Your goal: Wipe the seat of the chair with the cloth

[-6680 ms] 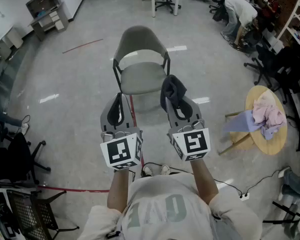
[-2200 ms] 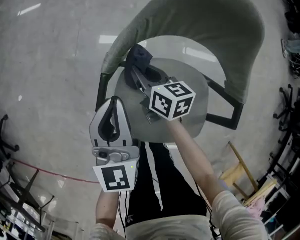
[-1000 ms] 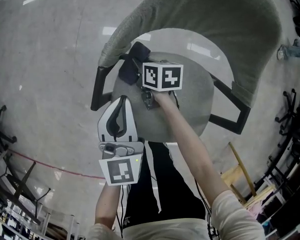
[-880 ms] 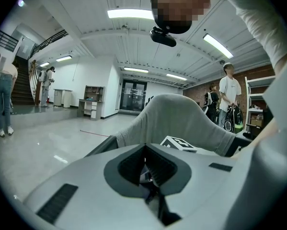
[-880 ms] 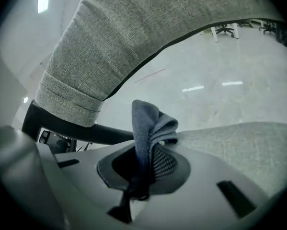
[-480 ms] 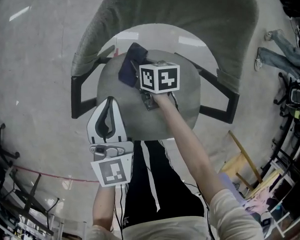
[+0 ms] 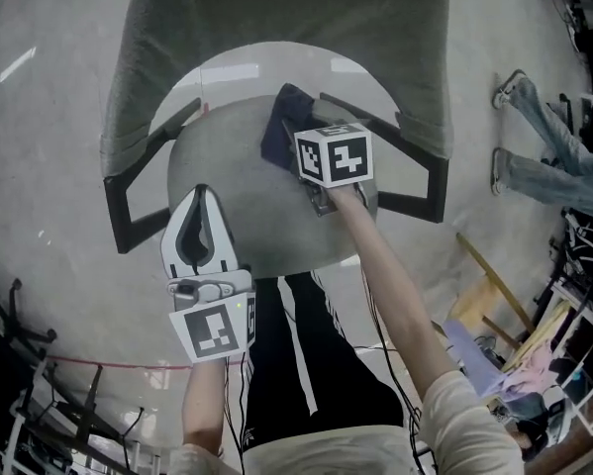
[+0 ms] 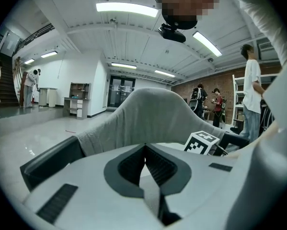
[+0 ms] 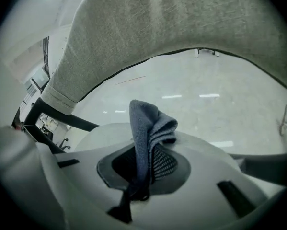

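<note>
Clenched on the blue cloth (image 7: pixel 282 127), the right hand-held gripper (image 9: pixel 144 147) has dragged it rightward along the back of the chair seat (image 7: pixel 239 191), leaving the front likely unwiped; the left hand-held gripper (image 7: pixel 199 198) hovers clenched, empty

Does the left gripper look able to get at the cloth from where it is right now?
Probably yes: only bare seat lies between the left gripper and the cloth. But the right gripper clamps it, and the left fingers are shut.
</note>
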Available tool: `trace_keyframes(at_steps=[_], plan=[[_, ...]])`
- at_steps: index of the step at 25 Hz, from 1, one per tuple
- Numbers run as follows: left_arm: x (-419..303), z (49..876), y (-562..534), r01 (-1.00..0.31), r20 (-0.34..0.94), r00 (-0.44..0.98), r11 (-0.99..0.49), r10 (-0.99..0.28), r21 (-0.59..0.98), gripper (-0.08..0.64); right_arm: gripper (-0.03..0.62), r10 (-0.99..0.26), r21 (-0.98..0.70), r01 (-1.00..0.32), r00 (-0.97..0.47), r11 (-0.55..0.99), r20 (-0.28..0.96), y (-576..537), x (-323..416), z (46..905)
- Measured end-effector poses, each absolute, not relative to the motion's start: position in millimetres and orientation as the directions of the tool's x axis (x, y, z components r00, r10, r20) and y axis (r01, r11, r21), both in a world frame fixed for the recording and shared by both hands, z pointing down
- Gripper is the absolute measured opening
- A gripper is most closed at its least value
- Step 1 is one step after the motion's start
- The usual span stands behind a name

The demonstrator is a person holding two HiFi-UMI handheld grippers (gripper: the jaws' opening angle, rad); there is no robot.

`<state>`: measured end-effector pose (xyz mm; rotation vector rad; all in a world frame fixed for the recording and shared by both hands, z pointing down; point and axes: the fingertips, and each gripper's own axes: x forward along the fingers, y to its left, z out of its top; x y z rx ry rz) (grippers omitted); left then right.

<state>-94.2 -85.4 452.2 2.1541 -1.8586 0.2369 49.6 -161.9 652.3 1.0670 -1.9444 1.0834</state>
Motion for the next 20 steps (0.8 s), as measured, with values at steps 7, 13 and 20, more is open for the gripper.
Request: trace_keyframes(at_steps=[7,13,20], plan=[[-73.3,456.3,-84.2,-0.977,0.323,0.213,-0.19,-0.922,0.1,0.015,0.049,-0.392,-0.24,-0.937,-0.326,0.254,0.861,-159.3,121.7,651.2],[-58.5,458.0,-85.2,-0.969,0.328,0.248,-0.227,-0.912,0.101,0.015,0.049,-0.415,-0.089,-0.967,-0.185,0.241,0.891,-157.6,166.1,650.0],[-52.1,458.3,-83.4,-0.966,0.328,0.259,-0.239,-0.909,0.102,0.015,0.049,-0.43,-0.025,-0.98,-0.11,0.198,0.896,-153.9,189.3,649.3]])
